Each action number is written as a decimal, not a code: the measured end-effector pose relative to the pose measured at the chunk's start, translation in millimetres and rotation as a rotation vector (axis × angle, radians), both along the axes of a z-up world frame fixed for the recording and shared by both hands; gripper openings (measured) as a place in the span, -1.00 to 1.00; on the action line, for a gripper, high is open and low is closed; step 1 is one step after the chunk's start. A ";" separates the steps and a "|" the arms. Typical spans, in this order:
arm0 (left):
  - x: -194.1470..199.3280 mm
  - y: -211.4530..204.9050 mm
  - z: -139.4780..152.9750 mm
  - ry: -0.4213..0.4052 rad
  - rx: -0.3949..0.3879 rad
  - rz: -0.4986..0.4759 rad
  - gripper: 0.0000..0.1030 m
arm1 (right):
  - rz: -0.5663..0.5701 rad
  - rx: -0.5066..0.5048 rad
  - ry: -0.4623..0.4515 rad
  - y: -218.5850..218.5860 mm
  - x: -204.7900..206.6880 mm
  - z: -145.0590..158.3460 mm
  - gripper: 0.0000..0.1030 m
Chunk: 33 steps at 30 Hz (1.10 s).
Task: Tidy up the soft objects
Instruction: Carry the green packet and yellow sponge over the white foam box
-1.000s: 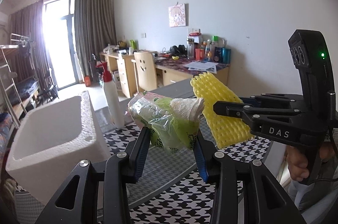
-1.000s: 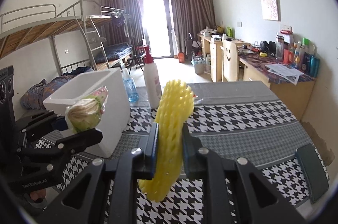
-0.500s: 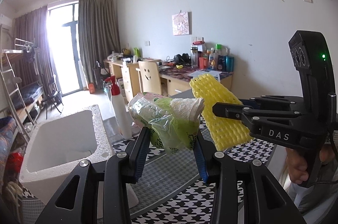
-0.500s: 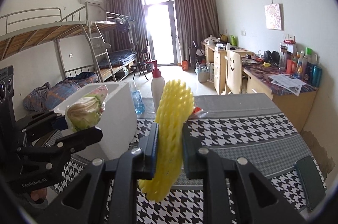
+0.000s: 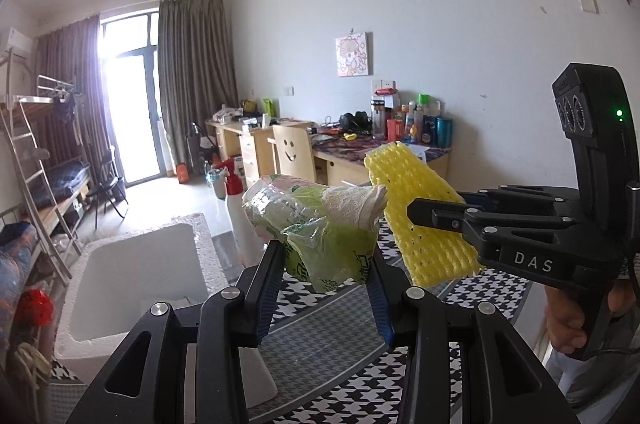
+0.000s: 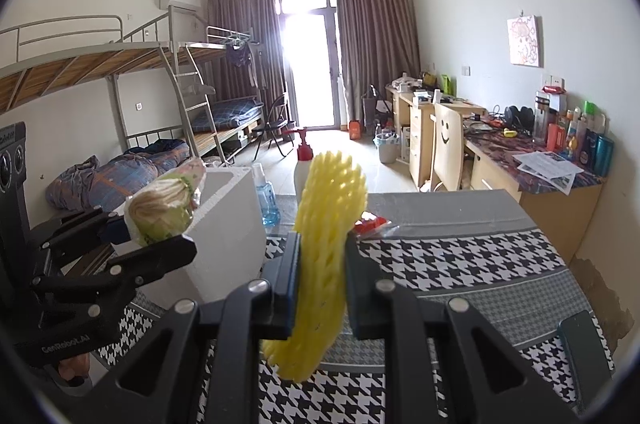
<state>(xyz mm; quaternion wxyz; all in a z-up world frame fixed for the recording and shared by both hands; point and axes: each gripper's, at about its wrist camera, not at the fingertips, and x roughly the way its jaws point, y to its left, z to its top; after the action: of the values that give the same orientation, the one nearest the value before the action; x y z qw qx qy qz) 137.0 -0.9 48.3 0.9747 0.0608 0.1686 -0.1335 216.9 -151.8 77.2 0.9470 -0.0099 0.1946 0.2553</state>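
A: Looking first at the left tool (image 5: pixel 326 278), what did it hold?

B: Its two jaws were partly closed on a green plastic bag (image 5: pixel 320 232) with crumpled white paper inside. The bag bulged out above the jaws, so the pads pressed it but did not flatten it. It hung in the air, above the counter (image 5: pixel 336 348) and just beside the open white foam box (image 5: pixel 132 280).

A: And the right tool (image 6: pixel 318 278)?

B: It was closed more narrowly on a yellow foam net sleeve (image 6: pixel 328 220). The sleeve stood nearly upright between the jaws, its top and bottom sticking out free. It was also lifted clear of the checkered counter.

A: How would these things handle?

B: I think both were very light and soft. The net was springy and squeezed thin under the pads, so the middle was a good place to hold it. The bag looked slippery and crinkled; a grip around its thick part, where the paper fills it, seemed safer than one on loose film.

A: What stood further out?

B: Behind the box there was a spray bottle (image 6: pixel 303 168) and a small blue bottle (image 6: pixel 267 202).
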 end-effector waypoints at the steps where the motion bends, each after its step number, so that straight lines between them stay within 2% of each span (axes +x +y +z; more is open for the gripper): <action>1: 0.0 0.7 0.0 -0.001 -0.002 0.002 -0.18 | 0.004 0.000 -0.004 1.2 -0.3 1.5 -0.54; 33: 8.4 38.0 21.8 -0.043 0.000 0.142 -0.18 | 0.123 0.016 -0.033 36.8 16.2 21.6 -0.54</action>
<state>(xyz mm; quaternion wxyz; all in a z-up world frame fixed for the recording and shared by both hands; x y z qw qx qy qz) 145.4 37.1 70.1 0.9851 0.0517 0.1515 -0.0626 233.1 -115.0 98.8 0.9327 -0.0187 0.1761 0.3142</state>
